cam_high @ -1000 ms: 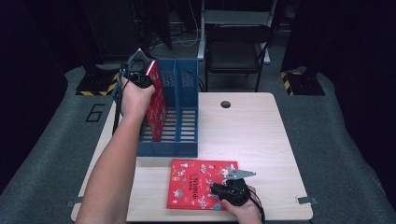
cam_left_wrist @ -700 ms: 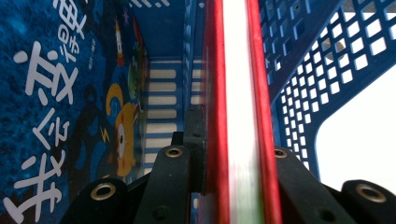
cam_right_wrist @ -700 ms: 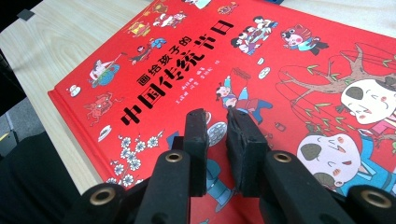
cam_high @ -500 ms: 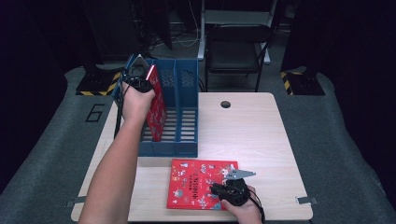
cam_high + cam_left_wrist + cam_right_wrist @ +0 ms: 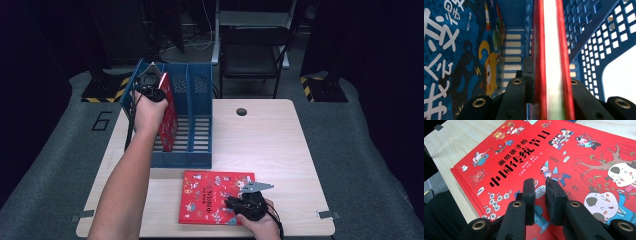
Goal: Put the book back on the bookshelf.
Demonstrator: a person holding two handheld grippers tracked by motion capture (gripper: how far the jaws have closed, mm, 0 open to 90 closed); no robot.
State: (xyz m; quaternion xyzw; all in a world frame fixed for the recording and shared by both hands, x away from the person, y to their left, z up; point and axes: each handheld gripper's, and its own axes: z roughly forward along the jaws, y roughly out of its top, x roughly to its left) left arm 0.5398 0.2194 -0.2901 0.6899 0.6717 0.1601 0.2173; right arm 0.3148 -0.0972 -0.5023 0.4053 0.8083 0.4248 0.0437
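A red picture book (image 5: 169, 117) stands upright on its edge in the left half of the blue file rack (image 5: 200, 125). My left gripper (image 5: 150, 82) is shut on the book's top from above. In the left gripper view the red book (image 5: 551, 37), with its white page edge, runs between the jaws of the left gripper (image 5: 551, 75). A second red picture book (image 5: 210, 200) lies flat at the table's front edge. My right gripper (image 5: 235, 205) rests over its cover. In the right gripper view the right gripper (image 5: 540, 183) has its jaws drawn together, a narrow slit left and nothing in it, above that book (image 5: 524, 152).
A blue-covered book (image 5: 461, 50) stands in the rack next to the red one, past a perforated divider (image 5: 594, 37). The wooden table (image 5: 270, 145) has a round cable hole (image 5: 241, 111) at the back. A dark chair (image 5: 252, 50) stands behind the table.
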